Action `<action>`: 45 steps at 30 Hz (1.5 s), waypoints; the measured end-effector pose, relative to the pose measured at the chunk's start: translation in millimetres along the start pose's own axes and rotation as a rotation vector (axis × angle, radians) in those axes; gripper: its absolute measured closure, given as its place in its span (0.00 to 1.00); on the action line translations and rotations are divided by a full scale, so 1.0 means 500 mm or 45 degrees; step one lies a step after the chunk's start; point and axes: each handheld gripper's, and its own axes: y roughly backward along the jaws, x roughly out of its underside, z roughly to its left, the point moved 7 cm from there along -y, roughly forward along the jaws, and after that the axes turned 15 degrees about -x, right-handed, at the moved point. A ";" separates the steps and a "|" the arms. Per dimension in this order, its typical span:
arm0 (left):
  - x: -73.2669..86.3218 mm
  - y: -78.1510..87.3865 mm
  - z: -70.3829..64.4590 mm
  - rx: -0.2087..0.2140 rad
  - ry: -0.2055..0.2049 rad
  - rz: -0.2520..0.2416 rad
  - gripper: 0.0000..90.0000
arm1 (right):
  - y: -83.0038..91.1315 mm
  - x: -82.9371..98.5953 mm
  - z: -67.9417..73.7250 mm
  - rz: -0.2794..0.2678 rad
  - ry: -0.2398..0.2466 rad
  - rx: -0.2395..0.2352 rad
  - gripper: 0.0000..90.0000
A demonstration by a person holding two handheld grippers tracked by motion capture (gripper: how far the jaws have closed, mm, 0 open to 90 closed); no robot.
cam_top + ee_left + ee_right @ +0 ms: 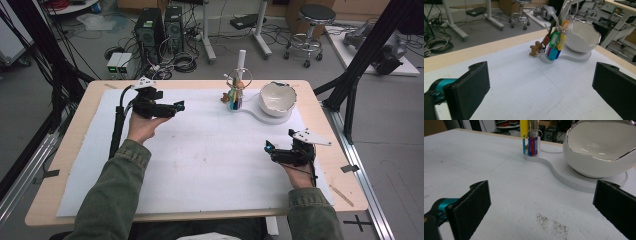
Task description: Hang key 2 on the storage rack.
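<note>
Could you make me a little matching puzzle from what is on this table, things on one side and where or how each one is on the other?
Things:
1. glossy white egg-shaped bowl
2. bunch of coloured plastic key tags
3. small brown bear charm
4. left gripper

Places or states:
A. lying on the white table cover beside the stand's base
B. held open above the table cover, gripping nothing
C. hanging from the upright stand
D. sitting on the wide round end of the white base

Pairs: 1-D, 2-C, 3-A, 4-B
</note>
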 end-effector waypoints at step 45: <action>0.127 0.171 0.167 -0.308 0.094 -0.153 0.02 | -0.001 0.000 0.003 0.005 0.001 0.001 0.01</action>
